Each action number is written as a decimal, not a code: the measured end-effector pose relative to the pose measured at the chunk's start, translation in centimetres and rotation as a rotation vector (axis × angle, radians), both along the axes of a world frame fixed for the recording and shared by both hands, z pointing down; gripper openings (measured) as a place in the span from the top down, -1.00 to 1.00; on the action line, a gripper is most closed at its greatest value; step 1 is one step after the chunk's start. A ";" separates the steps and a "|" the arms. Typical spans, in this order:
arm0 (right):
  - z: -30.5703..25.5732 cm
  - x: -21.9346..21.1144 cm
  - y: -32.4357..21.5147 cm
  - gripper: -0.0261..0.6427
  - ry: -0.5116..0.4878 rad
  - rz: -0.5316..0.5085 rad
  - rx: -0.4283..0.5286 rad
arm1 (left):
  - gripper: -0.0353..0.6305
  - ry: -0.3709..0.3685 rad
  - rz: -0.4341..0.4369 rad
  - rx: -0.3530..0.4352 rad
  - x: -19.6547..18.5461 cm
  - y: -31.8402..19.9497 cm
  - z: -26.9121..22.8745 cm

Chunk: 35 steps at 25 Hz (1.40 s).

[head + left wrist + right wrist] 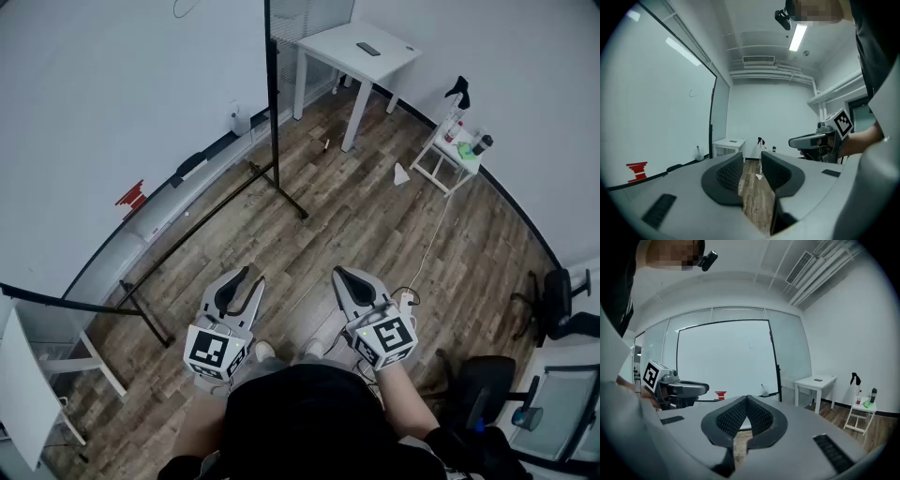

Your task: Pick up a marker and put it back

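Head view, marker: too small here to be told for certain; a dark slim item (192, 166) is lying on the ledge (161, 208) at the foot of the whiteboard (112, 94), well apart from both grippers.
Ledge neighbours: a red item (131, 197) is sitting on the board just above the ledge, left of the dark slim item; a white bottle (241, 120) is standing at the ledge's far end.
Left gripper (253, 275): its jaws are standing apart, with only the floor showing through the gap; nothing is lying between them.
Right gripper (339, 272): its jaws are pressing together at the tips, gripping nothing.
Gripper placement: both are hovering side by side above the wooden floor (375, 225), pointing roughly level, close in front of the person's dark top (309, 422).
Board stand: a black upright pole (273, 94) is rising at the whiteboard's right edge, its feet spreading over the floor.
White table (392, 58): standing against the far wall, carrying a small dark flat object (368, 49).
Small white rack (433, 161): standing right of the table, holding a few bottles and a green item.
Office chairs (562, 300): standing at the right edge of the room.
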State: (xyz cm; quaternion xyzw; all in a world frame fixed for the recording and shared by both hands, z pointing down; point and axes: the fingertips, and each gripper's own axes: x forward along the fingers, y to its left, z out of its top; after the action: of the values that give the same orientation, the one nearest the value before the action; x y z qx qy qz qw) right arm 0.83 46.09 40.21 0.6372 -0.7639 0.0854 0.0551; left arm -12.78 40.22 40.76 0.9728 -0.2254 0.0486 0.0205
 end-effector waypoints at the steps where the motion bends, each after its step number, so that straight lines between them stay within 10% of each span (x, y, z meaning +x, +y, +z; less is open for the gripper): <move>1: 0.0 -0.7 -0.5 0.84 -0.003 -0.002 0.001 | 0.51 -0.001 -0.001 -0.003 -0.7 -0.4 0.1; 16: 1.4 -3.9 -8.2 0.83 -0.035 0.091 0.008 | 0.51 -0.024 0.037 -0.051 -5.3 -8.3 3.7; 35: 3.7 13.6 -29.6 0.83 -0.023 -0.068 -0.034 | 0.51 -0.060 -0.109 -0.049 11.9 -29.5 2.9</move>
State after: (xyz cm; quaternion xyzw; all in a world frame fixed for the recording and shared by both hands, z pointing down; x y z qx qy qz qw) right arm 14.41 16.51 43.87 0.6090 -0.7841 0.1035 0.0600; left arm -0.87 10.75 43.67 0.9564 -0.2775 0.0820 0.0401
